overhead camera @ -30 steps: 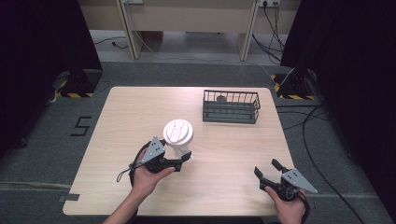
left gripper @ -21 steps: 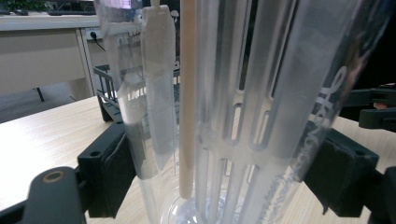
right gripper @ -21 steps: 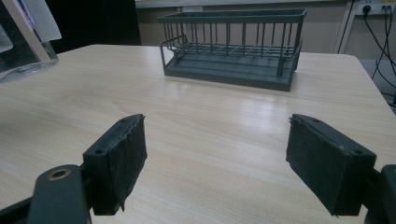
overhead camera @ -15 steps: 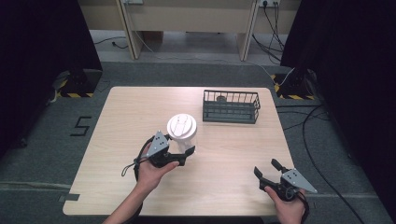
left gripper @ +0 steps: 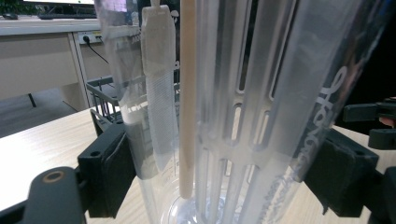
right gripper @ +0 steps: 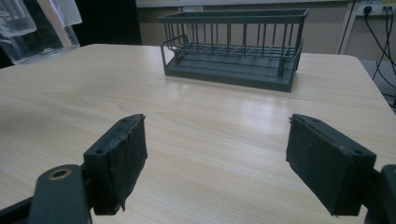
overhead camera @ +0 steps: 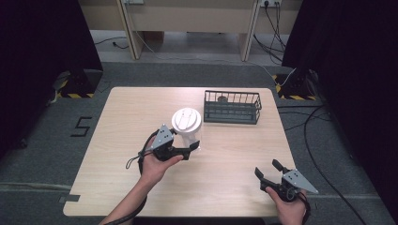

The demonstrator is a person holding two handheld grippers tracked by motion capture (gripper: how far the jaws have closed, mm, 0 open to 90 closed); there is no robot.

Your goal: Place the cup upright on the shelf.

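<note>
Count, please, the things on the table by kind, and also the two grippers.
Clear plastic cup with white lid: 1
Dark wire basket: 1
Grippers: 2, the left gripper and the right gripper
Total: 4

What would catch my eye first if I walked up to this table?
Probably the clear plastic cup with a white lid near the table's middle, standing between the jaws of the left gripper, whose pads sit against its sides. Behind it to the right stands a dark wire basket. The right gripper waits open over bare wood at the near right corner.
</note>
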